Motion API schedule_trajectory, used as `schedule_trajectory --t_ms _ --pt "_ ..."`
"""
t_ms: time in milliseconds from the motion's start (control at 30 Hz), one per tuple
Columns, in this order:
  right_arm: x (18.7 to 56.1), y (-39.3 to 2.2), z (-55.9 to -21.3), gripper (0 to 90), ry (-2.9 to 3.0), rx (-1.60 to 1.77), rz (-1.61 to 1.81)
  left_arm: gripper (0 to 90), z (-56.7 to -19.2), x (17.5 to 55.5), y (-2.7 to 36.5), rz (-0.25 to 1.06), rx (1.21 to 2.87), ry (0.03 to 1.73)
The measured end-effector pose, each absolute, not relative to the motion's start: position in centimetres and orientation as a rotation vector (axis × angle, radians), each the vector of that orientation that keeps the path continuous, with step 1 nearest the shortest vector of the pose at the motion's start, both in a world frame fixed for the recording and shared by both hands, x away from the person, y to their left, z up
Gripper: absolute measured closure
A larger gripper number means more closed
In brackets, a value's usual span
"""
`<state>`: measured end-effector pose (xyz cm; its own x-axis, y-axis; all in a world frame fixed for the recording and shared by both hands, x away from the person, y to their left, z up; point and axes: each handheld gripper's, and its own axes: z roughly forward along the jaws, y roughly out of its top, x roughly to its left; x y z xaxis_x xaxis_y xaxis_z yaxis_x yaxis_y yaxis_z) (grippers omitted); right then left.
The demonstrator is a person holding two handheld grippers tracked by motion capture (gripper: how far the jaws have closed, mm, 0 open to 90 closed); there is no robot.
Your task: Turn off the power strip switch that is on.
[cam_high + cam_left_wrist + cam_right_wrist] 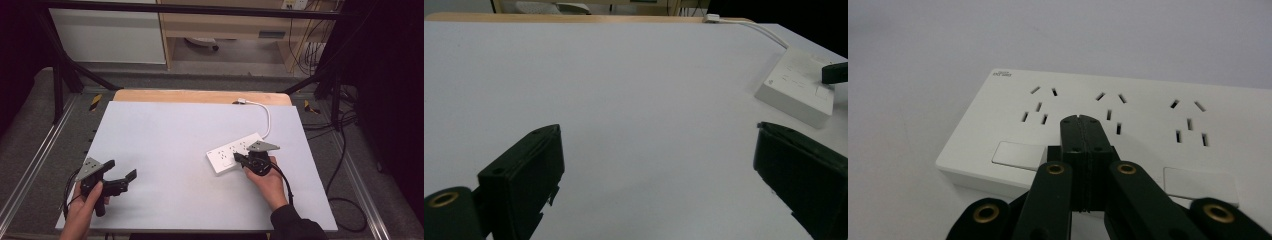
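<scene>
A white power strip [227,152] [796,87] [1128,110] with three socket groups lies flat on the white table [175,140], right of centre. My right gripper [237,158] [1080,120] is shut, nothing between its jaws, and its joined tips sit over the strip's top face below the middle sockets. Whether they press on it I cannot tell. Flat rocker switches [1013,152] lie to either side of the tips. My left gripper [121,170] [656,129] stands open near the table's front left, jaws wide apart over bare table, far from the strip.
The strip's white cord [265,112] curves to a plug at the wooden back edge [200,96]. Metal frame rails run along both sides of the table. Dark cables [345,200] lie on the floor at right.
</scene>
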<state>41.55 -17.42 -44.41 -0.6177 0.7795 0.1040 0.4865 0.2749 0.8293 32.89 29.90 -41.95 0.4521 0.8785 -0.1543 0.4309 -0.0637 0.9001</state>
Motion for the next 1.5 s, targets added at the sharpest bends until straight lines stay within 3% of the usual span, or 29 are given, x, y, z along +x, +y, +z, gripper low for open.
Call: schedule_trajectory --t_ms 1500 --pt "41.76 -17.07 -44.57 90.0 2.230 1.119 1.253 6.0 -41.96 32.86 29.81 0.550 1.695 1.142"
